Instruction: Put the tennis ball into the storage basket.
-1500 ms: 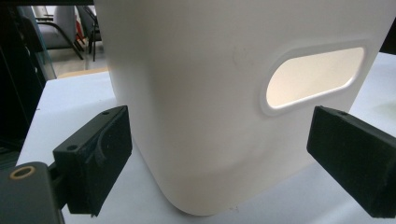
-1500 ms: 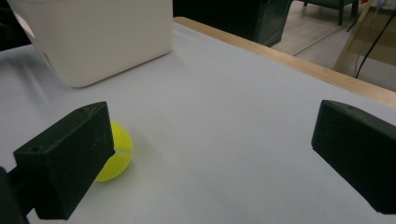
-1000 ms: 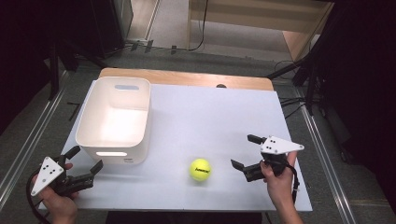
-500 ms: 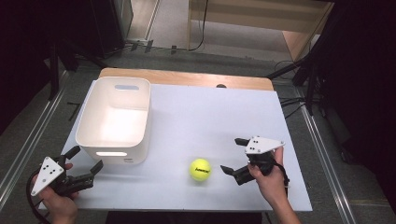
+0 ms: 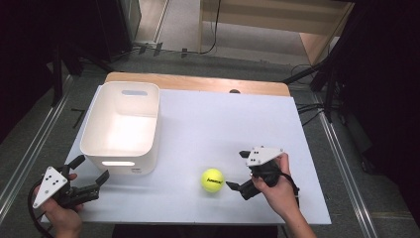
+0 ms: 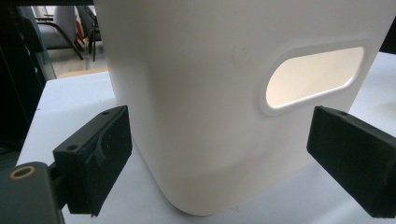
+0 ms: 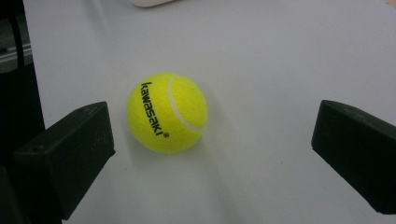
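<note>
Holding your right gripper [image 5: 237,170] wide open, you pointed it at the yellow ball [image 5: 212,180], close but not touching. Your left gripper [image 5: 91,174] was wide open too, just beside the white bin [image 5: 148,124].

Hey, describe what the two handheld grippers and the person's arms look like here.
Each is a black handheld tool ending in a two-jaw claw. The left gripper and the right gripper both carry a light grey three-cornered plate with small dark dots on top. Up close, the jaws are blocky matt black pads. A black cable loops from the left one. The forearms are bare, with a dark band at the right wrist.
</note>
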Available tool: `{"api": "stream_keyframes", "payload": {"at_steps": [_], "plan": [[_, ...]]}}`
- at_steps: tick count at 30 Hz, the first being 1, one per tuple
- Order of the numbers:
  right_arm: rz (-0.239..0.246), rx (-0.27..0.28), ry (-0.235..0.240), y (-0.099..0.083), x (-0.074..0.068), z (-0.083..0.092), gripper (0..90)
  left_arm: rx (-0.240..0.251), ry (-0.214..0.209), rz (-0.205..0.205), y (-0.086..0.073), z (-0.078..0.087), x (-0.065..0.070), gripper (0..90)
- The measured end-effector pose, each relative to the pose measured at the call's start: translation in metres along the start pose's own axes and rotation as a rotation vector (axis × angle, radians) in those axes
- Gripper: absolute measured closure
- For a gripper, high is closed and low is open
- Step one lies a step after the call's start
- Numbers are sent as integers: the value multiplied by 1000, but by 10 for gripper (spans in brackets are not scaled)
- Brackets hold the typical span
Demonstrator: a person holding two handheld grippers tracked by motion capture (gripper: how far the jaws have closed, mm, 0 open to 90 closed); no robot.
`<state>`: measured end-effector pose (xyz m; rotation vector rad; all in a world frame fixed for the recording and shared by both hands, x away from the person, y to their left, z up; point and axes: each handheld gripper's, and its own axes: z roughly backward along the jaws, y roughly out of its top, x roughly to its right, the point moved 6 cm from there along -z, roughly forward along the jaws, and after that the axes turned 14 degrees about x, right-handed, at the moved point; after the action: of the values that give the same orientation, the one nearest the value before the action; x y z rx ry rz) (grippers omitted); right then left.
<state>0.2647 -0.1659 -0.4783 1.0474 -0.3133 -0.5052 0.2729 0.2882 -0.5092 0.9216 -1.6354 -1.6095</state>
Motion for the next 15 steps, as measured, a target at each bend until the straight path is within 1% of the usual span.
{"api": "stream_keyframes", "payload": {"at_steps": [1,3,7,9,10,15], "plan": [[7,-16,6,0,-1,-3,0,0,0,-1,0,0,0,72],[10,-20,11,0,-2,-4,0,0,0,-1,0,0,0,72],[21,-55,21,-2,-5,-11,0,0,-1,0,0,0,0,72],[24,-63,22,-2,-6,-12,0,2,0,2,0,0,0,72],[33,-69,35,-2,-7,-15,0,0,-1,-1,0,0,0,72],[35,-93,48,-3,-10,-19,0,0,-1,0,0,0,0,72]]}}
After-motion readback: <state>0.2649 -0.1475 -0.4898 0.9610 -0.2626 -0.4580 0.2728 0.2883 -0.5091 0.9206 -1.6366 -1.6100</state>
